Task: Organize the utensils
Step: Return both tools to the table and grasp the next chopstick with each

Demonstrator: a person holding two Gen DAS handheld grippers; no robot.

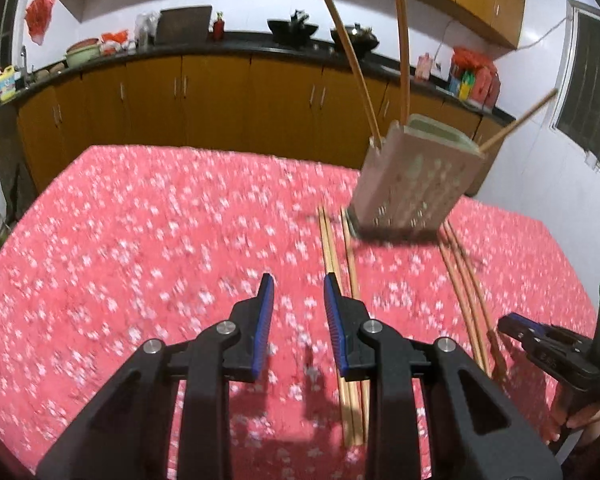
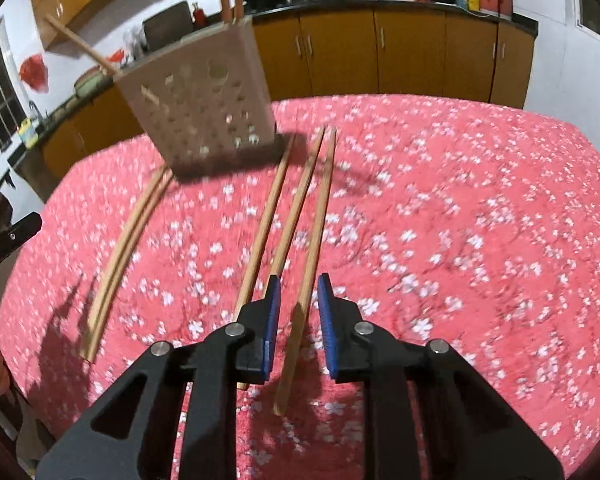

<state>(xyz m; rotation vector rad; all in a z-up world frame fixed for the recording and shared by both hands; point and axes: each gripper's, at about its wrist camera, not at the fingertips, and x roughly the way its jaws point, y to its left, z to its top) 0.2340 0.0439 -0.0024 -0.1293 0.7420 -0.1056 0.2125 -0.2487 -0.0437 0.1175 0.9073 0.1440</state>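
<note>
Right gripper point(image 2: 298, 300) hovering low over pink floral tablecloth point(image 2: 460, 220), jaws standing apart, one chopstick point(image 2: 306, 280) lying between them, unclamped. Two more chopsticks point(image 2: 268, 224) lying just left of jaws. Perforated utensil holder point(image 2: 204, 112) sitting ahead and left, sticks poking from top. Left gripper point(image 1: 299, 300) hanging with jaws apart, gripping nothing; chopstick bundle point(image 1: 350, 360) passing under its right jaw. Another pair point(image 1: 464, 300) lying further right.

Floral red tablecloth point(image 1: 140, 240), wooden cabinets point(image 1: 220, 96), black woks point(image 1: 292, 30) behind
</note>
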